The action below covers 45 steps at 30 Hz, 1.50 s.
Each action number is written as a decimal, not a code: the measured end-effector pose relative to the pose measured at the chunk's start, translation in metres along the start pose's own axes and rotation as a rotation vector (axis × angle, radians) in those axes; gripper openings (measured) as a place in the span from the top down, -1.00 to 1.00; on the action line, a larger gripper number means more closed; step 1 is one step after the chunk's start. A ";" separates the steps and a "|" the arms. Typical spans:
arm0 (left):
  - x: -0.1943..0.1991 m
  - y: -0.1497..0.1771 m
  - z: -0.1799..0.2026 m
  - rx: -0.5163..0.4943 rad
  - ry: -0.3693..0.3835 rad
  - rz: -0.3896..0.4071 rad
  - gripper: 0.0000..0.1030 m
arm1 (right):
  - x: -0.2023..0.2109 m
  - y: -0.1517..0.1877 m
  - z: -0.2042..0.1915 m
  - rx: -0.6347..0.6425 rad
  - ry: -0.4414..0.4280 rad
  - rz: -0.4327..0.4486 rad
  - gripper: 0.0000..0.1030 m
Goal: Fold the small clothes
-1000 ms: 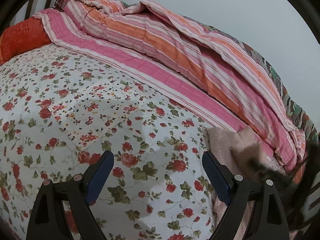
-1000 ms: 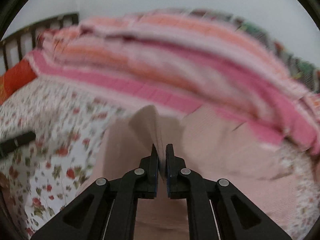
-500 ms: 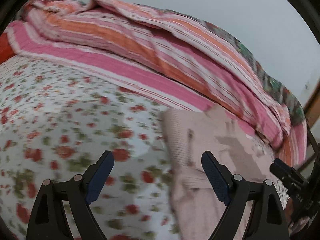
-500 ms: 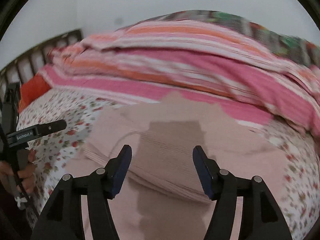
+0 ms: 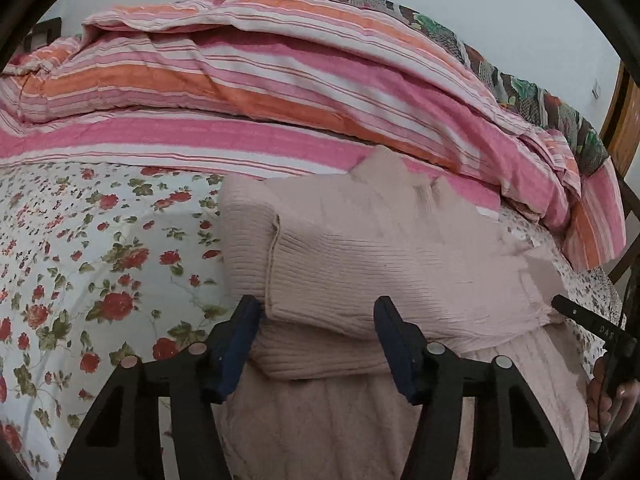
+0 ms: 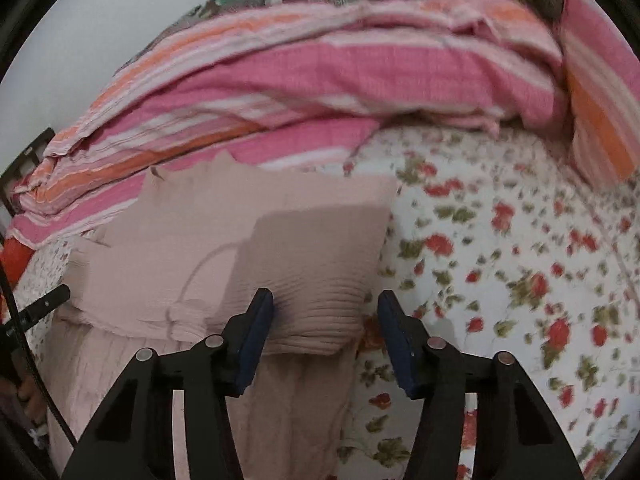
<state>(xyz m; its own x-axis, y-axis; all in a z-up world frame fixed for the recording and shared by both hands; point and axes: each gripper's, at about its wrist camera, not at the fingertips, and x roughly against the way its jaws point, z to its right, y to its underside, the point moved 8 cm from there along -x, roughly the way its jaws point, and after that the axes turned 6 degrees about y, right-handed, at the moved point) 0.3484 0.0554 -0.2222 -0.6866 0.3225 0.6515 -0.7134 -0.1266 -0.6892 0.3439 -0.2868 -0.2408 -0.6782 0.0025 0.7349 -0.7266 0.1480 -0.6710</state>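
Left gripper (image 5: 316, 334): angled downward, jaws closing astride the near left fold of the pink ribbed sweater (image 5: 384, 256), pads not pressing.
Right gripper (image 6: 325, 330): angled downward, jaws closing, sweater's near right corner between them, unclamped.
Sweater: laid folded on floral bedsheet (image 5: 100, 264), before striped quilt (image 5: 280, 92).
Lettering on gripper: unreadable.

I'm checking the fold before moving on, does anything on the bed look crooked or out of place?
Mostly tidy. The pink knit sweater lies folded on the floral sheet, but its far edge looks uneven, with a bump poking onto the striped blanket. Both the left gripper and right gripper are closing, not yet pressing the fabric.
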 end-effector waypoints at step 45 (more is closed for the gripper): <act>-0.003 0.009 -0.014 0.033 -0.131 0.008 0.04 | 0.012 0.007 -0.010 0.090 -0.038 0.051 -0.02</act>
<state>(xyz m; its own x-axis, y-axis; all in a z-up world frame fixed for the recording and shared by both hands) 0.3460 0.0664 -0.2344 -0.7030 0.1966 0.6834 -0.7107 -0.1599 -0.6851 0.3318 -0.2756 -0.2351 -0.7169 -0.0305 0.6965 -0.6969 0.0589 -0.7147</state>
